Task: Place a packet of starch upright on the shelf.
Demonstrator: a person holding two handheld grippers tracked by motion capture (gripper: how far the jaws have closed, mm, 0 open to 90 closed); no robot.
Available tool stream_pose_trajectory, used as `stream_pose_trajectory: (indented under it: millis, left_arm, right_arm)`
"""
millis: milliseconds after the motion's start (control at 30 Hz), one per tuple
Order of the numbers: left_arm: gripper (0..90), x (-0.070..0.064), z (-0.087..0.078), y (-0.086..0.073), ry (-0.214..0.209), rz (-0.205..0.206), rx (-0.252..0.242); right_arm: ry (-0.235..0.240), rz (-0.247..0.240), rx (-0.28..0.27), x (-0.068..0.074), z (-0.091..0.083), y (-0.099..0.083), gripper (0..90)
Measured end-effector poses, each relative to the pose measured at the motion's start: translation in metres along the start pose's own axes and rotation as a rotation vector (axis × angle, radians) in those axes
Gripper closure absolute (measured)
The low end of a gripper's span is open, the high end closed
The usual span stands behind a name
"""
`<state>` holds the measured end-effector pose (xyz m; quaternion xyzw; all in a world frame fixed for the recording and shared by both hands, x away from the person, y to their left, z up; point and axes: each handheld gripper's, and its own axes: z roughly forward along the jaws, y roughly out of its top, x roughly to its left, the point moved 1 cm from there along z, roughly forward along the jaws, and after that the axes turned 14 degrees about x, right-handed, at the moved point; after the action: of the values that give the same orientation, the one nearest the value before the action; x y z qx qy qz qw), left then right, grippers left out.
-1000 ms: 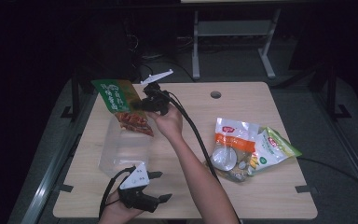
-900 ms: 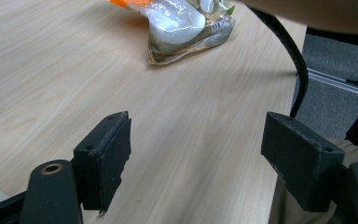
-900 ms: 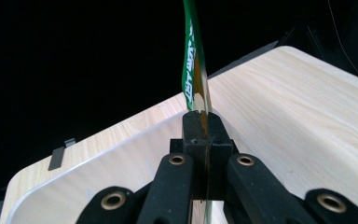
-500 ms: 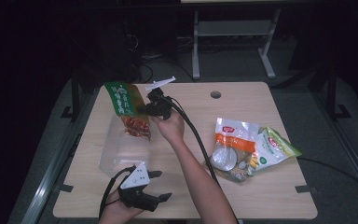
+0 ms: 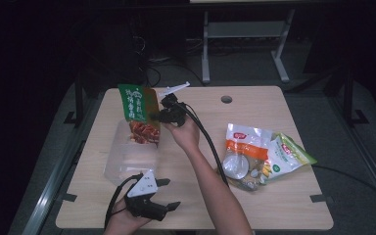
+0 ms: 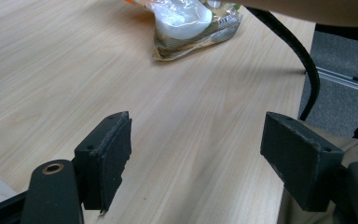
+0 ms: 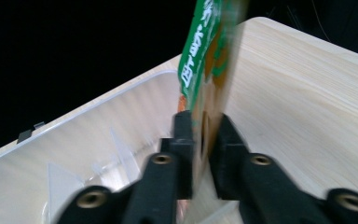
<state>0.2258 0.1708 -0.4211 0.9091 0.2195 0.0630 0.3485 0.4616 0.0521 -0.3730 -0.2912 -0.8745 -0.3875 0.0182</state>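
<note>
Above the far left part of the light wooden counter (image 5: pixel 274 196), the right gripper (image 5: pixel 162 116) holds a green and orange printed snack pouch (image 5: pixel 138 115) upright. Seen from the right gripper view, the two black jaws are clenched on the pouch's (image 7: pixel 209 70) lower edge, one jaw on each face, and the pouch rises between them with its green printed side turned to the left of that view. The pouch hangs over the far end of a clear rectangular plastic box (image 5: pixel 129 156), whose pale rim (image 7: pixel 98 105) curves just left of the jaws; whether the pouch's bottom touches the box cannot be told. From the high view the right forearm reaches diagonally from the near edge of the counter up toward the far left, the hand wrapped round the gripper's body, its black cable trailing back along the arm.

Near the front left edge of the counter, the left gripper (image 5: pixel 169 193) rests low in the person's left hand (image 5: pixel 122 220), just in front of the clear box. Its jaws are spread wide apart with nothing between them, and bare wood shows in the gap (image 6: pixel 196 154). They point toward a pile of loose snack bags, white-and-orange and green-and-yellow (image 5: pixel 259 156), lying well apart on the right side of the counter.
</note>
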Motion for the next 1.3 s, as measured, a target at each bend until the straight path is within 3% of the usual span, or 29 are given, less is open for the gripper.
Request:
stream_pose_trajectory:
  millis: [67,433,933,1300]
  left_arm:
    - [24.0,0.003,-0.001,0.0,0.002,-0.012,-0.006]
    - [24.0,0.004,0.001,0.0,0.004,-0.02,-0.003]
    - [23.9,0.004,0.007,0.001,-0.004,-0.015,0.024]
    - [23.9,0.004,0.011,0.001,-0.003,-0.011,0.034]
  right_arm:
    - [0.009,0.008,0.005,-0.003,-0.008,-0.001,69.1]
    - [0.007,-0.001,0.023,-0.009,-0.044,-0.023,55.2]
    - [0.013,0.004,0.024,-0.014,-0.088,-0.066,48.1]
    - [0.012,0.032,0.028,-0.014,-0.118,-0.112,45.8]
